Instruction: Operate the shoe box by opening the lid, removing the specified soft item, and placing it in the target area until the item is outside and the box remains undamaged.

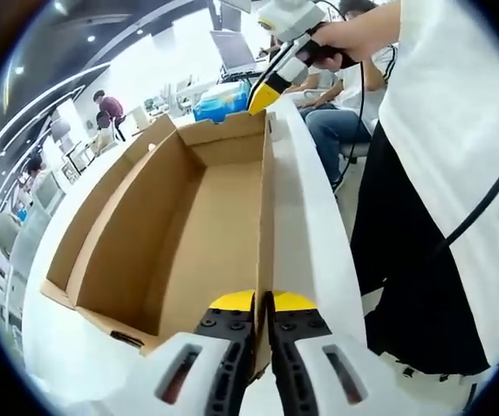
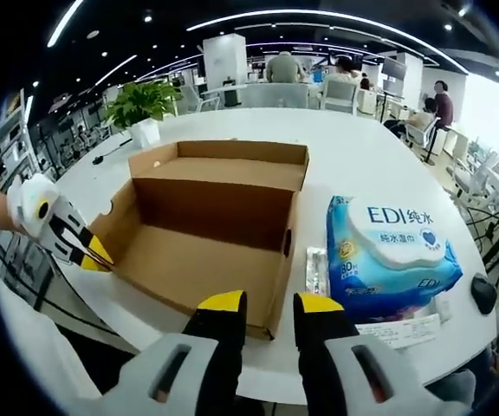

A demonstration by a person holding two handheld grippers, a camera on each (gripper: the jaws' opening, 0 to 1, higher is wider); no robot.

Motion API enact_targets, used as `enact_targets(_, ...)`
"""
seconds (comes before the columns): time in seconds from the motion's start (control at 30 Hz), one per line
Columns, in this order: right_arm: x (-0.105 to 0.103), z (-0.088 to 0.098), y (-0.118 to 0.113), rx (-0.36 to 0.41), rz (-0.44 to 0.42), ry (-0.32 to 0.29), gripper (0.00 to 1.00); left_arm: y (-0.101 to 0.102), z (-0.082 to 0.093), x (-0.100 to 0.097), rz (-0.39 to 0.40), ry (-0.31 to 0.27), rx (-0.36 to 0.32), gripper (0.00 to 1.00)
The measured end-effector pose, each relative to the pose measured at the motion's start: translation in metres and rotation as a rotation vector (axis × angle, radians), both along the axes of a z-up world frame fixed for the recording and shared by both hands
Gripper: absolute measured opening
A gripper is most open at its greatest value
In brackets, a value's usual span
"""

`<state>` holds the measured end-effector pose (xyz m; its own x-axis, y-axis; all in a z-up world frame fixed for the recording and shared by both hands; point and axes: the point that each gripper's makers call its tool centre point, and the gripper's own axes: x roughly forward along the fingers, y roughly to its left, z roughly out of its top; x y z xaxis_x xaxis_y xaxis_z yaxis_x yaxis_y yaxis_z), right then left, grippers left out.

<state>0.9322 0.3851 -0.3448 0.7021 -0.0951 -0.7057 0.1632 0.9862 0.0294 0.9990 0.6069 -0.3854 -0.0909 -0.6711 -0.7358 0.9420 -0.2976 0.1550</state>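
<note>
Open brown cardboard shoe box [image 2: 210,227] on white table [image 2: 362,165], left gripper [image 1: 262,305] clamped on its wall, right gripper [image 2: 269,305] spread apart astride the near corner, blue wet-wipes pack [image 2: 390,251] right.

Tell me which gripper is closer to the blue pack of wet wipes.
Right. The right gripper sits at the box's wall beside the wipes pack; the left gripper grips the far wall.

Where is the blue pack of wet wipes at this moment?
In the right gripper view the blue pack of wet wipes lies on the white table, outside and beside the open cardboard box, on the picture's right.
</note>
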Motion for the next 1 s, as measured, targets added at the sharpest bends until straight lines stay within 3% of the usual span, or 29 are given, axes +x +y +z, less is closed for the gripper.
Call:
enact_targets(0.1, 0.001, 0.004, -0.002, -0.001, -0.011, -0.009, 0.2, 0.0, 0.0, 0.0, 0.004, 0.0, 0.001, 0.04)
enact_targets(0.2, 0.009, 0.013, -0.002, 0.066, -0.035, -0.049, 0.21, -0.001, 0.0, 0.0, 0.007, 0.001, 0.0, 0.04)
enact_targets(0.23, 0.016, 0.019, 0.007, 0.103, 0.02, -0.073, 0.23, -0.001, 0.0, 0.0, 0.005, 0.0, 0.0, 0.04)
enact_targets(0.33, 0.036, 0.044, 0.005, 0.076, 0.052, -0.184, 0.37, -0.001, 0.001, 0.0, 0.001, -0.001, -0.001, 0.04)
enact_targets(0.4, 0.04, 0.055, 0.002, 0.072, 0.05, -0.177, 0.42, -0.001, 0.001, 0.0, 0.0, -0.004, -0.002, 0.04)
enact_targets(0.47, 0.049, 0.07, -0.01, 0.028, 0.058, -0.202, 0.4, -0.001, 0.001, 0.0, 0.001, -0.003, -0.001, 0.04)
enact_targets(0.53, 0.061, 0.093, -0.024, 0.091, 0.014, -0.26, 0.37, -0.001, 0.001, 0.0, 0.0, -0.002, 0.001, 0.04)
enact_targets(0.6, 0.066, 0.104, -0.042, 0.093, -0.017, -0.264, 0.27, -0.001, 0.002, -0.001, -0.003, -0.001, 0.001, 0.04)
enact_targets(0.63, 0.066, 0.105, -0.046, 0.079, -0.028, -0.246, 0.18, -0.001, 0.002, -0.001, -0.003, 0.0, 0.001, 0.04)
enact_targets(0.67, 0.066, 0.106, -0.058, 0.012, -0.038, -0.219, 0.12, -0.001, 0.002, -0.001, -0.003, 0.001, 0.001, 0.04)
enact_targets(0.73, 0.077, 0.115, -0.068, -0.068, -0.037, -0.263, 0.16, -0.001, 0.003, -0.001, -0.003, 0.002, 0.002, 0.04)
enact_targets(0.77, 0.079, 0.118, -0.066, -0.061, -0.03, -0.262, 0.16, -0.001, 0.003, -0.001, -0.002, 0.003, 0.003, 0.04)
enact_targets(0.87, 0.09, 0.128, -0.072, -0.154, 0.019, -0.244, 0.16, -0.001, 0.002, -0.001, 0.0, 0.002, 0.005, 0.04)
enact_targets(0.93, 0.101, 0.138, -0.077, -0.253, 0.07, -0.229, 0.18, -0.001, 0.001, 0.0, 0.004, 0.006, 0.007, 0.04)
enact_targets(0.97, 0.105, 0.141, -0.079, -0.339, 0.143, -0.195, 0.18, -0.001, 0.001, 0.0, 0.003, 0.007, 0.009, 0.04)
enact_targets(1.0, 0.106, 0.142, -0.079, -0.355, 0.152, -0.193, 0.18, -0.001, 0.001, 0.0, 0.002, 0.008, 0.011, 0.04)
